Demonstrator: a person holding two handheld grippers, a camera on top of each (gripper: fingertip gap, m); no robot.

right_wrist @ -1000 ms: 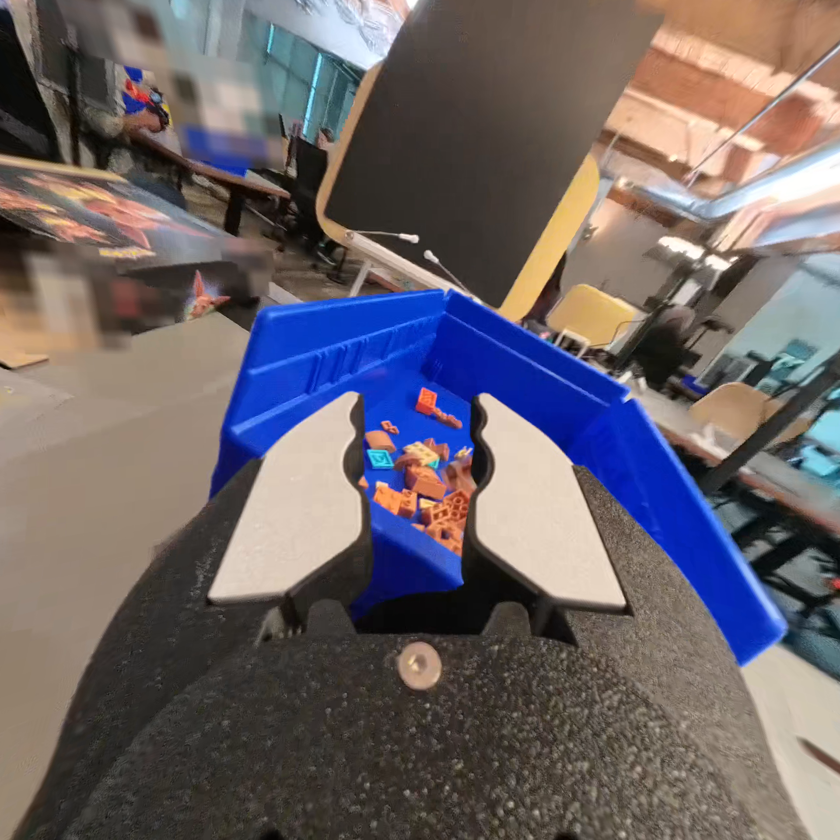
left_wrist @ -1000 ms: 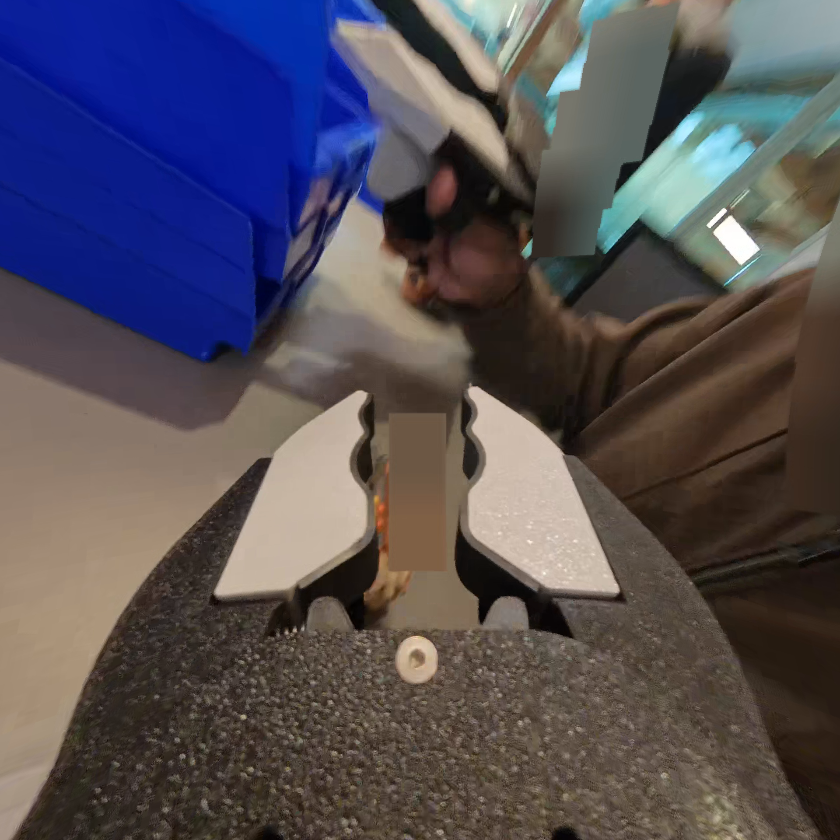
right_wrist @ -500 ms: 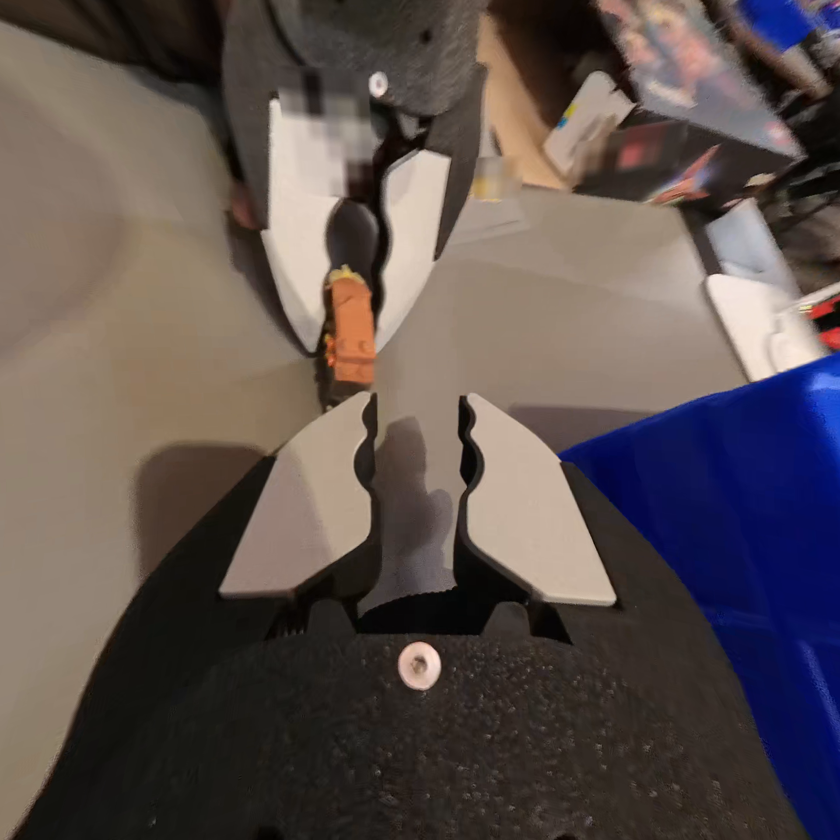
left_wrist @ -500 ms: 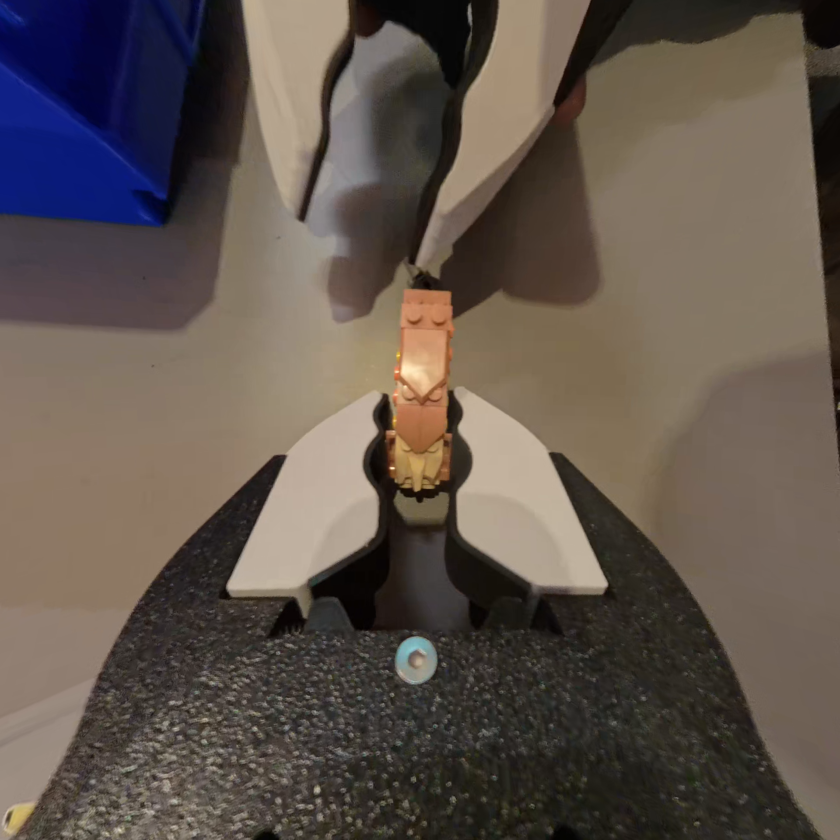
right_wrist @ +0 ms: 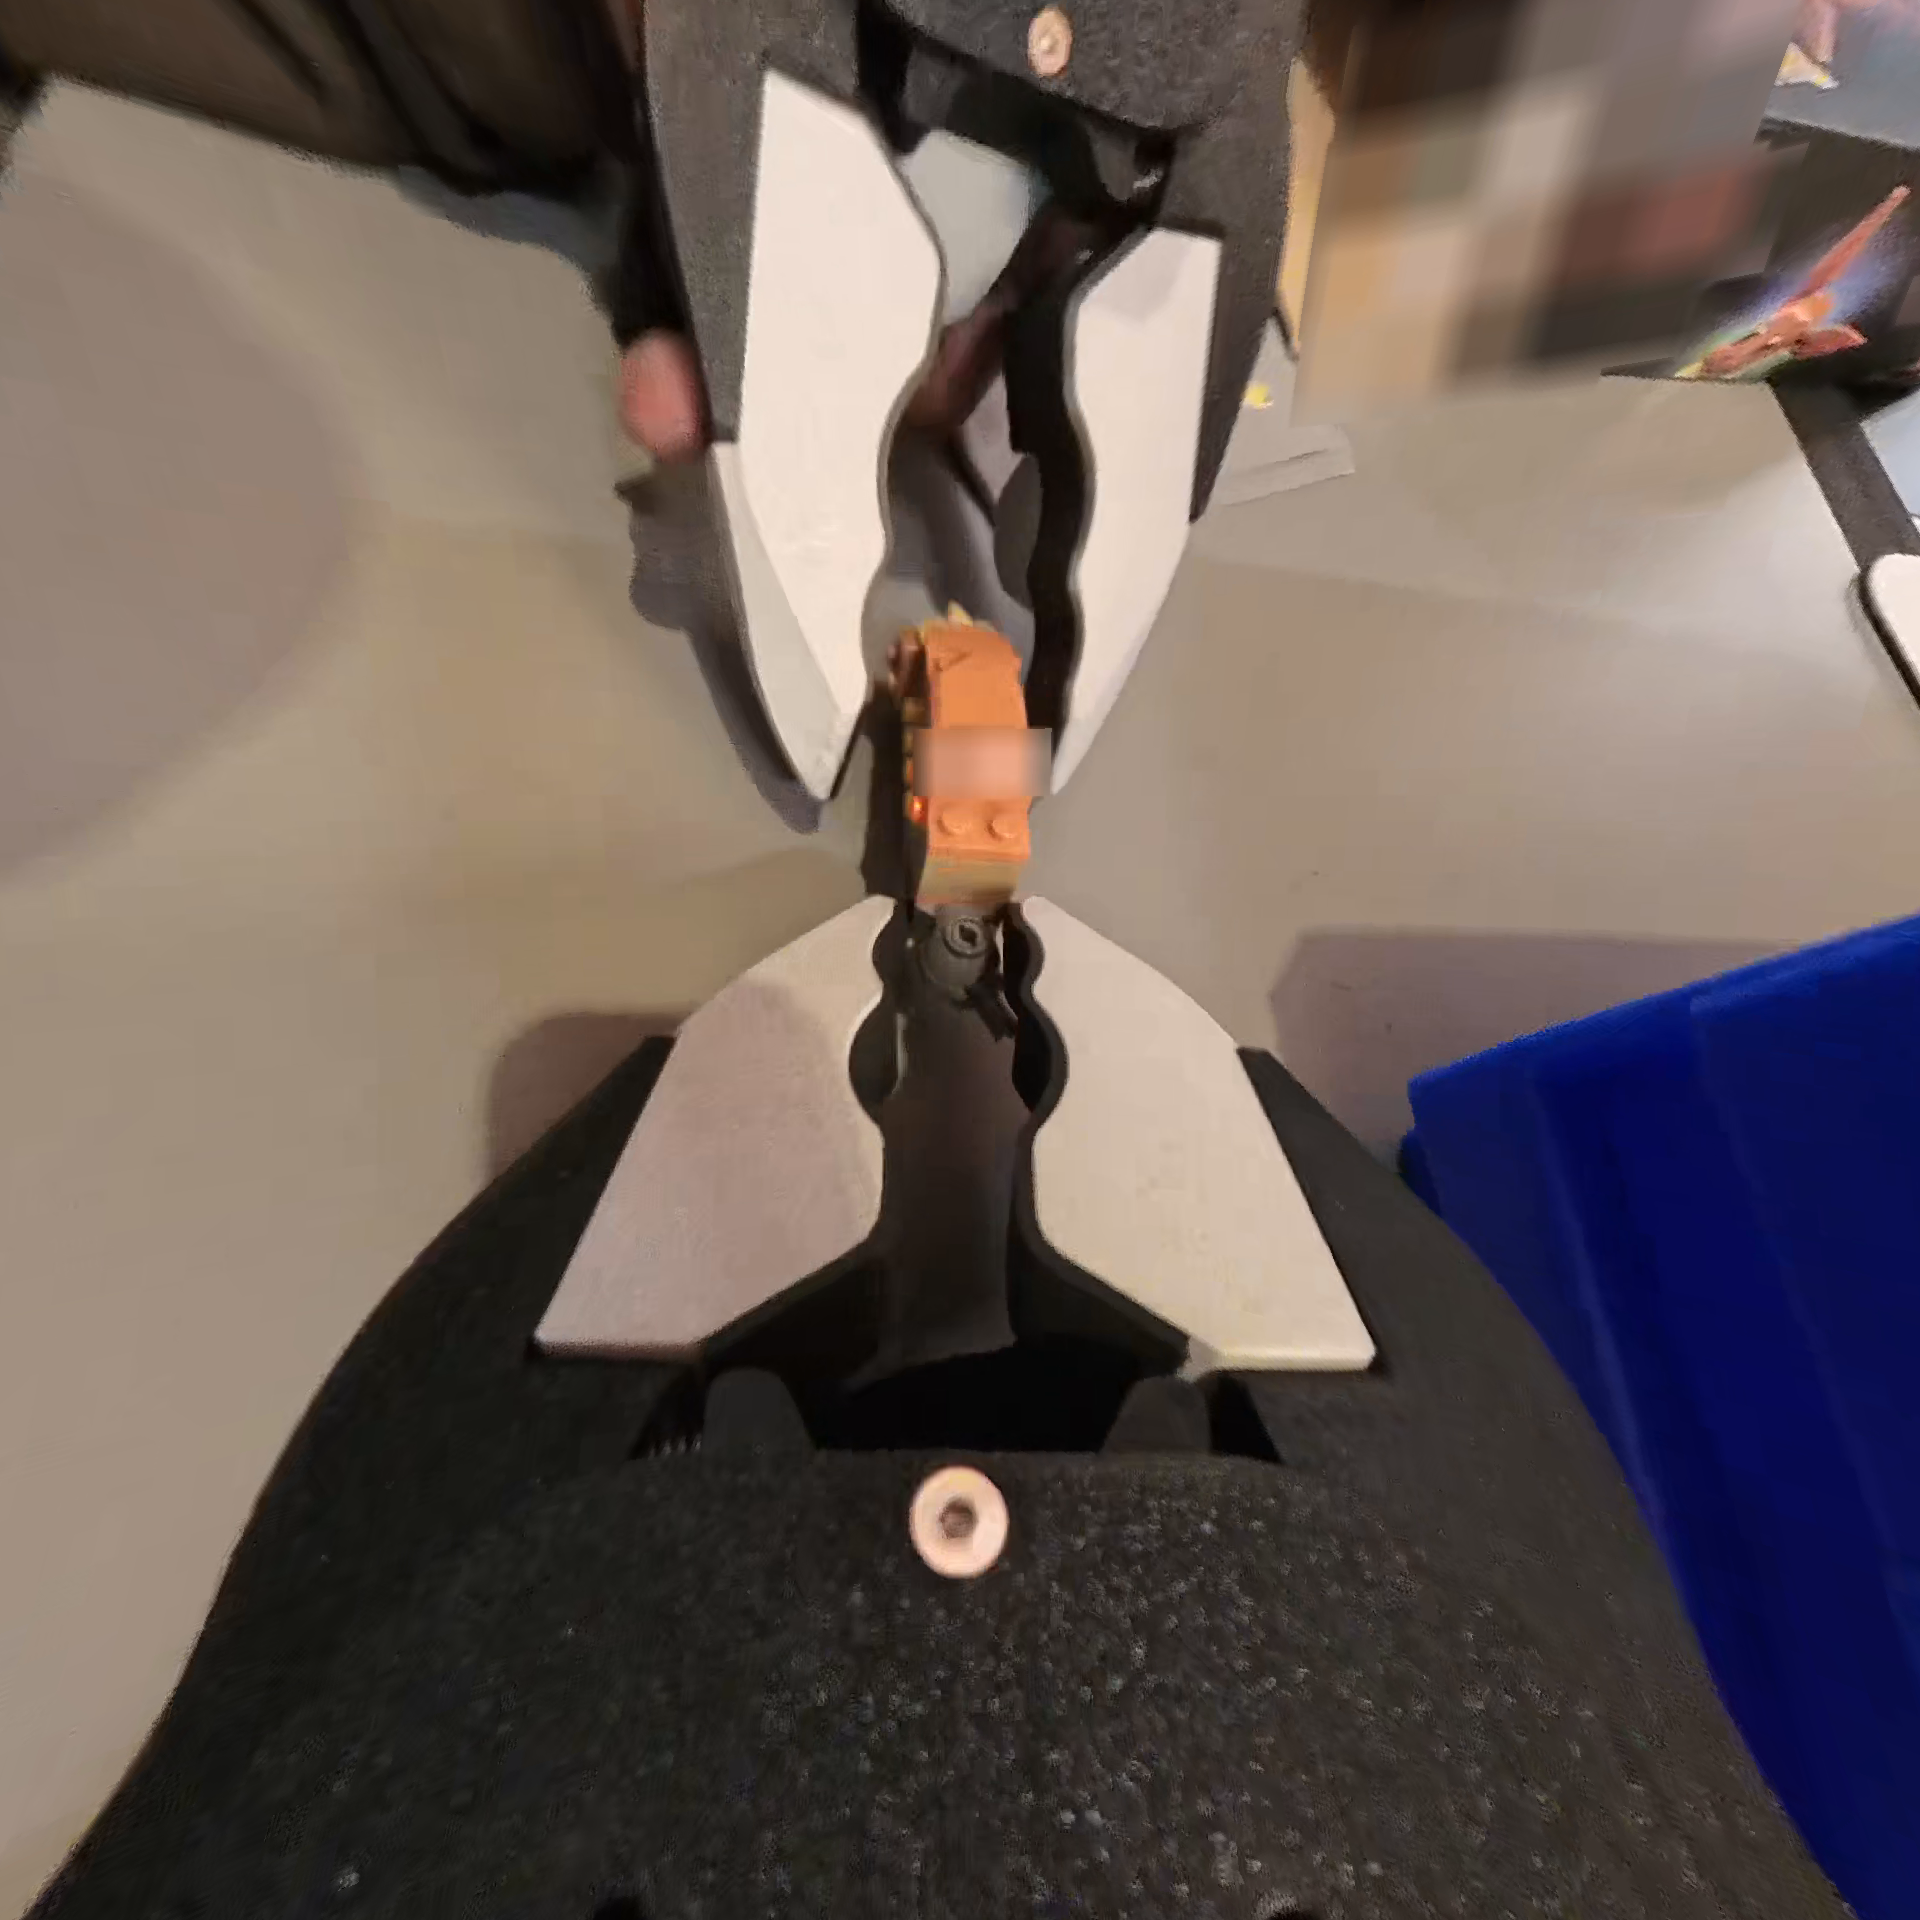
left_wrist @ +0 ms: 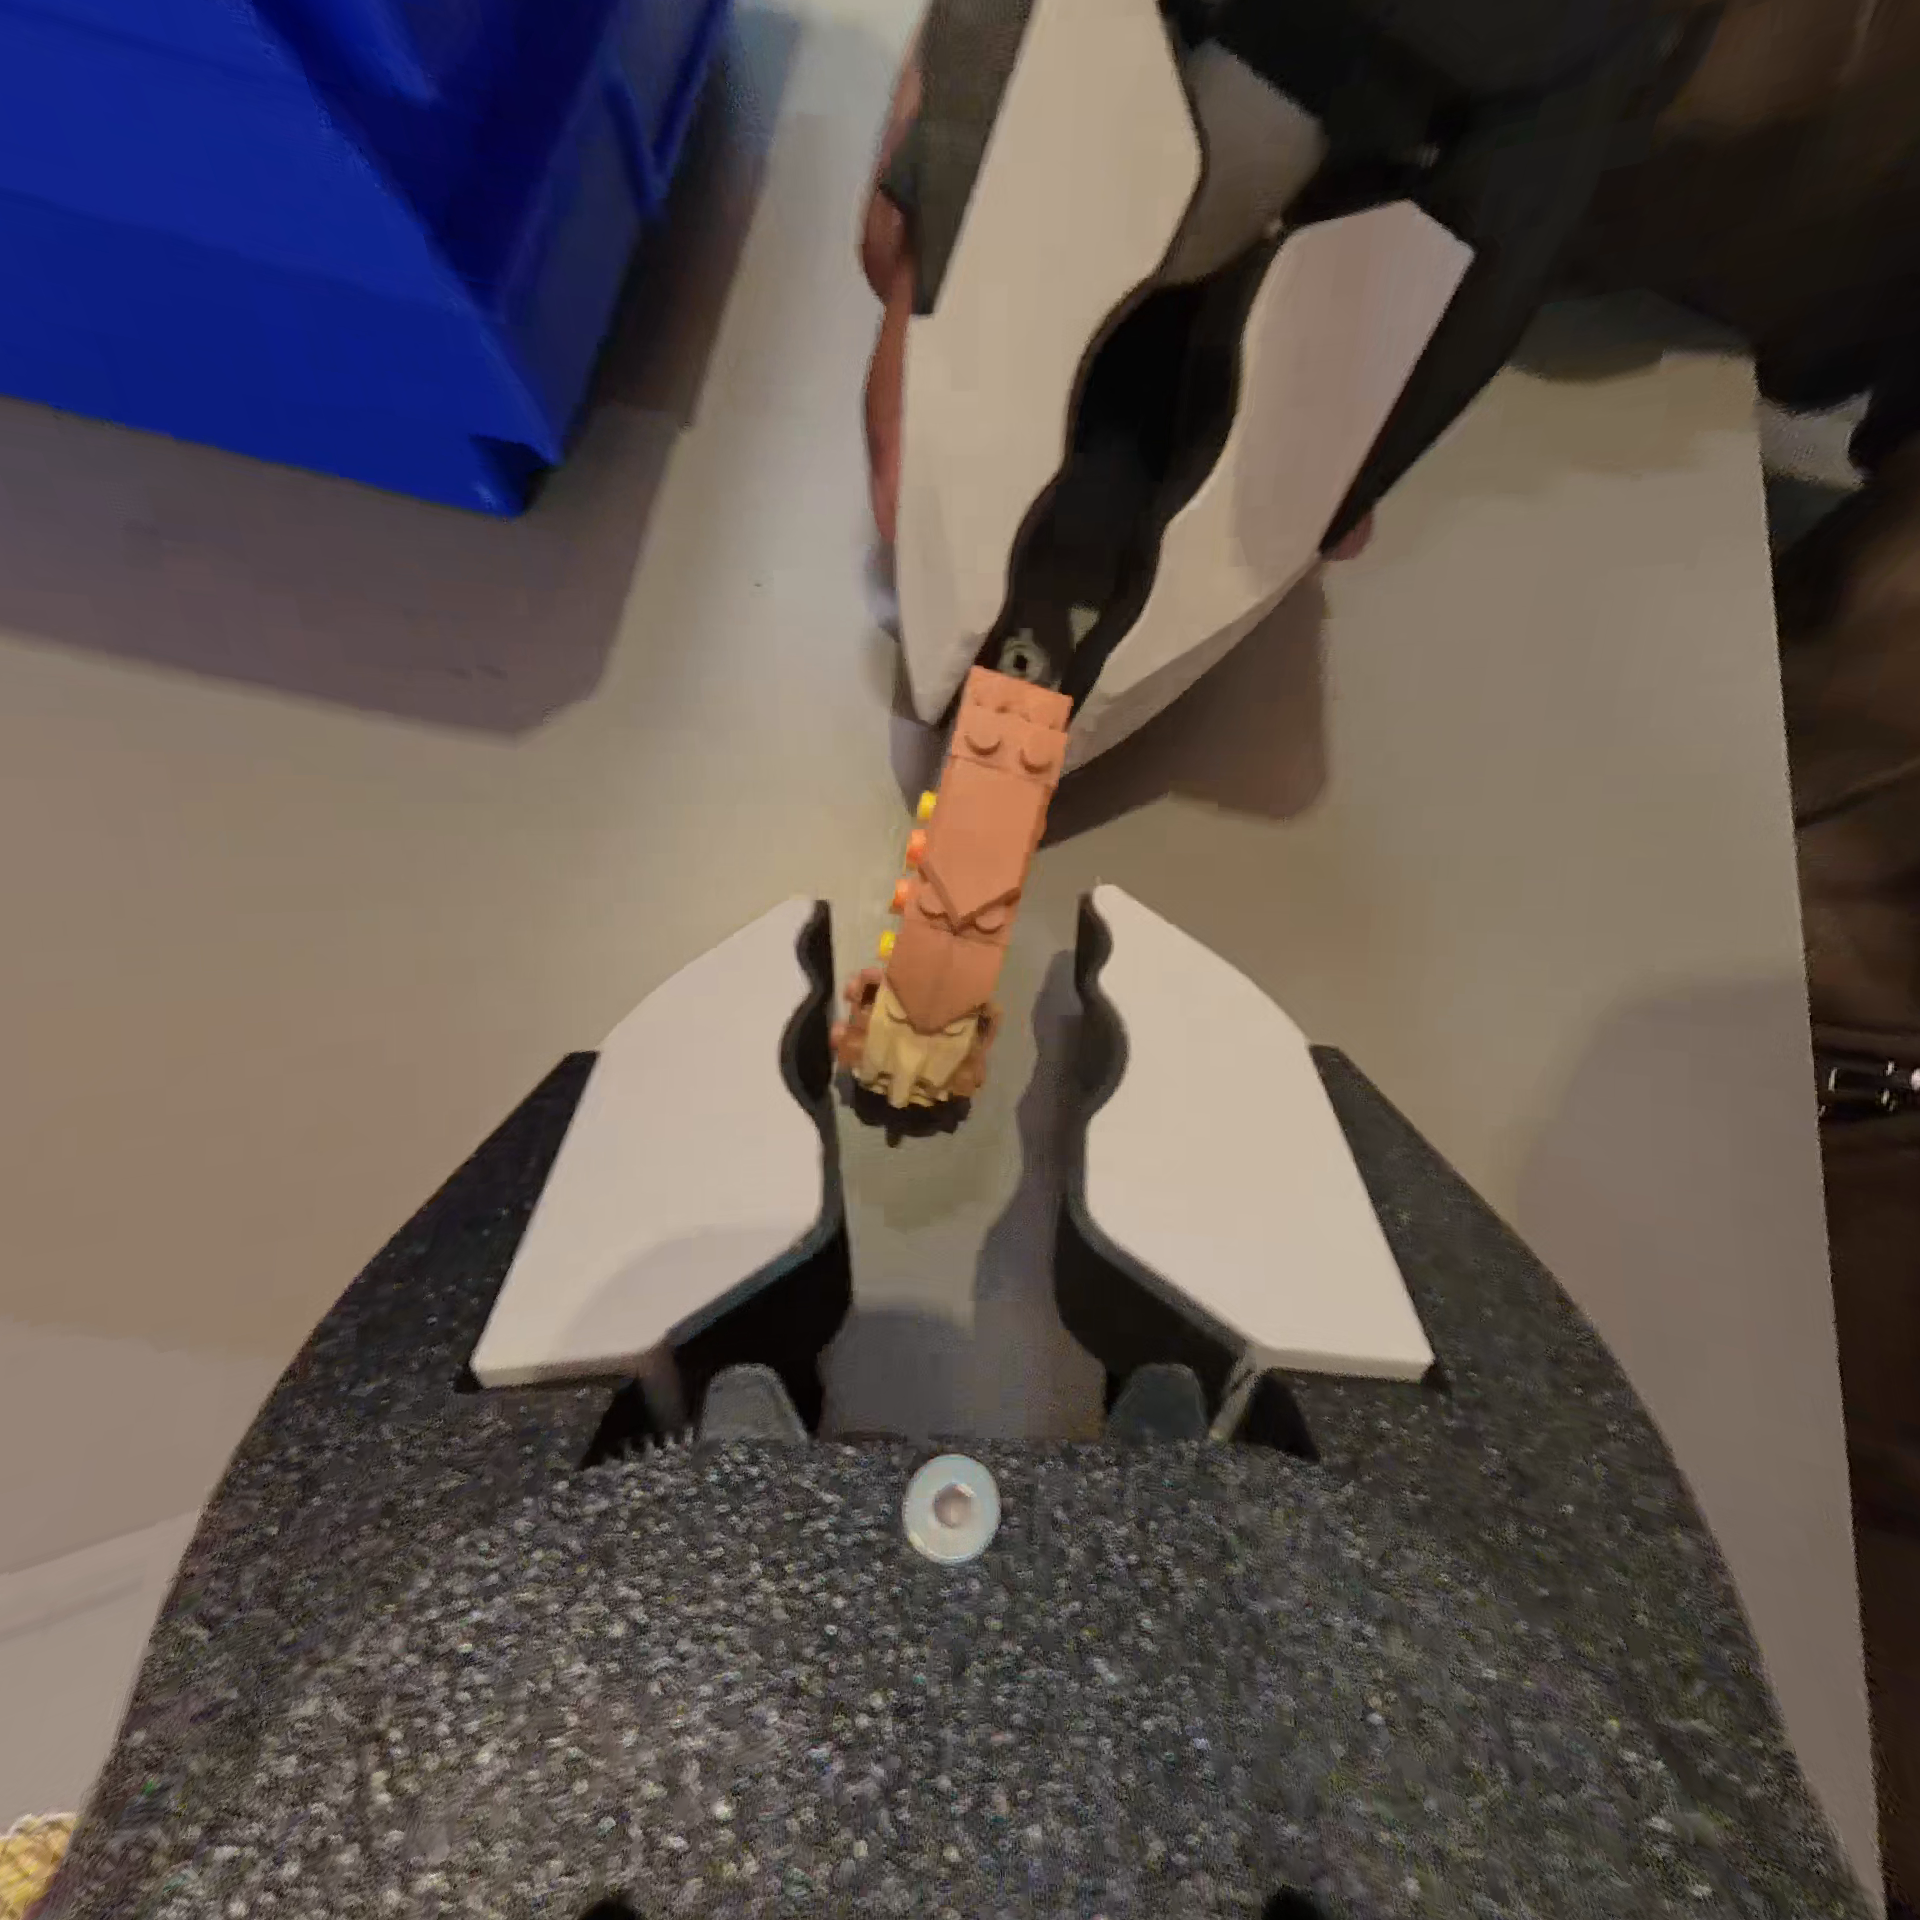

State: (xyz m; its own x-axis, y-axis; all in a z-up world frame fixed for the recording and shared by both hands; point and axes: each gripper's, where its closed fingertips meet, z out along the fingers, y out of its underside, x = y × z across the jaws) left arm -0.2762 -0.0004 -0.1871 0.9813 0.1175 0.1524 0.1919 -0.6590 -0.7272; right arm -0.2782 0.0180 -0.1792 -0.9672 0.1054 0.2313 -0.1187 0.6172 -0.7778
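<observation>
An orange brick model (left_wrist: 977, 862) with a tan near end and a dark far end hangs over the grey table (left_wrist: 312, 935). My left gripper (left_wrist: 954, 899) is open, and the model's tan end lies between its fingers, close to the left one. My right gripper (left_wrist: 1013, 696) faces it from the far side and is shut on the model's dark end. In the right wrist view my right gripper (right_wrist: 958, 912) pinches that dark piece at its tips. The orange model (right_wrist: 971, 842) reaches away into the open left gripper (right_wrist: 940, 790).
A blue bin (left_wrist: 260, 229) stands on the table at the far left, and it also shows in the right wrist view (right_wrist: 1683, 1247). The table's edge runs along the right, with a brown sleeve (left_wrist: 1870, 935) beyond it. A picture box (right_wrist: 1818, 312) lies farther off. Only a small space, under 4 cm, lies between the two pairs of fingers.
Half a second ago my left gripper was shut on the model and my right was open beside it. Now the right is shut on the dark end and the left has opened.
</observation>
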